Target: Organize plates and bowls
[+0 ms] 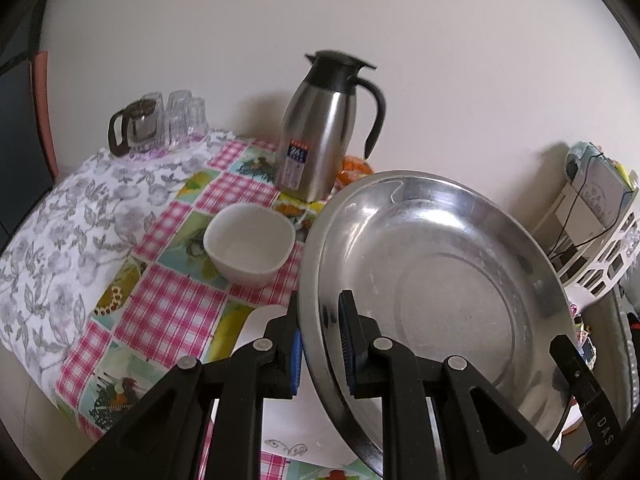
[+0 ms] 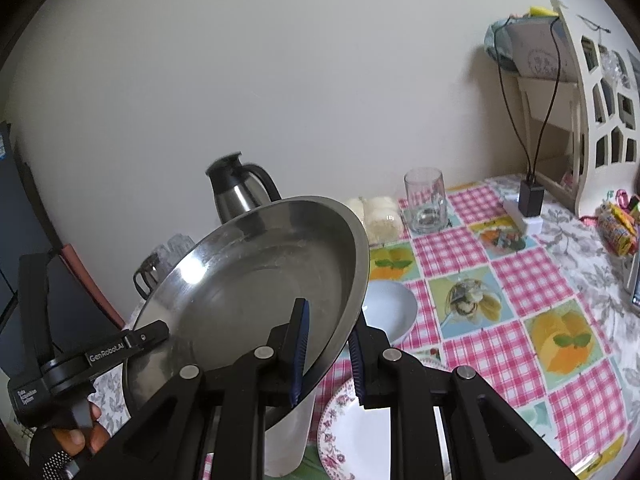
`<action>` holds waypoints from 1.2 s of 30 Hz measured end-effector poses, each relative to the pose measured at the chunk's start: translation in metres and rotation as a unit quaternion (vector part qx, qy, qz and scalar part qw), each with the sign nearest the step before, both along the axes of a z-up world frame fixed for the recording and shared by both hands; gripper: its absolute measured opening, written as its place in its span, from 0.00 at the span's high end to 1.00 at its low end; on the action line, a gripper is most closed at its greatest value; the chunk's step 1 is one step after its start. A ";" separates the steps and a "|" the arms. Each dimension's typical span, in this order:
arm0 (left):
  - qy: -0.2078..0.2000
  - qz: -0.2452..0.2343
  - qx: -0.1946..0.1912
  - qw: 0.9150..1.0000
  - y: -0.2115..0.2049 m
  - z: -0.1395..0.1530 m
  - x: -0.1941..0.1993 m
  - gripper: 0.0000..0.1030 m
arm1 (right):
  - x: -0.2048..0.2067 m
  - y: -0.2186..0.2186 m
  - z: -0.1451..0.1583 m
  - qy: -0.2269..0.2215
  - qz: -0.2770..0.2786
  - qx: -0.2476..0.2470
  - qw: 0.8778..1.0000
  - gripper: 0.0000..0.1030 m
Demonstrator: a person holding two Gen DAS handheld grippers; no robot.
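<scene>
Left wrist view shows one checked tablecloth (image 1: 168, 312) under one big steel plate (image 1: 440, 288), shiny and scuffed, raised on a tilt above the table. Both tongs clamp its rim from opposite sides: the left gripper (image 1: 320, 344) and the right gripper (image 2: 328, 356). One steel jug (image 1: 320, 128) stands behind, one white bowl (image 1: 250, 244) beside the plate. Only the right wrist view shows one floral plate (image 2: 360, 432), one empty tumbler (image 2: 426, 200) and a gloved hand (image 2: 68, 444).
</scene>
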State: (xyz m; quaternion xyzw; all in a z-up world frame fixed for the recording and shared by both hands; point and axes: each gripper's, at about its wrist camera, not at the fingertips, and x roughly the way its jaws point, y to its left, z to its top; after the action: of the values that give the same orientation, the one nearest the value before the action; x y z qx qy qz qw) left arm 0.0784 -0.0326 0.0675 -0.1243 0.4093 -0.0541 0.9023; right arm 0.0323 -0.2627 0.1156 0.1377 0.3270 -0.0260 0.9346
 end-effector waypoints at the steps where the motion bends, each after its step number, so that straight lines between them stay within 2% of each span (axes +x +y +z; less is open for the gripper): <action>1: 0.004 0.002 0.000 1.000 0.001 -0.004 0.001 0.84 | 0.001 0.001 -0.002 0.005 0.002 -0.001 1.000 0.81; 10: 0.066 0.023 -0.002 0.998 0.019 -0.037 0.008 0.84 | 0.014 0.014 -0.029 0.056 0.016 0.001 0.998 0.81; 17: 0.117 0.041 -0.009 0.992 0.031 -0.063 0.013 0.84 | 0.023 0.026 -0.053 0.098 0.028 -0.002 0.995 0.79; 32: 0.170 0.058 -0.012 0.984 0.042 -0.092 0.022 0.84 | 0.036 0.039 -0.087 0.156 0.039 -0.014 0.987 0.78; 36: 0.181 0.068 -0.026 0.981 0.050 -0.099 0.024 0.84 | 0.038 0.043 -0.096 0.169 0.042 -0.013 0.985 0.77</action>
State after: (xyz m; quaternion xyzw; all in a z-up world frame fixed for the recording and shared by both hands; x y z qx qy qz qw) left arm 0.1025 0.0178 -0.0319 -0.1828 0.5552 0.0199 0.8111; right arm 0.0708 -0.2202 0.0200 0.1049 0.4855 -0.0135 0.8678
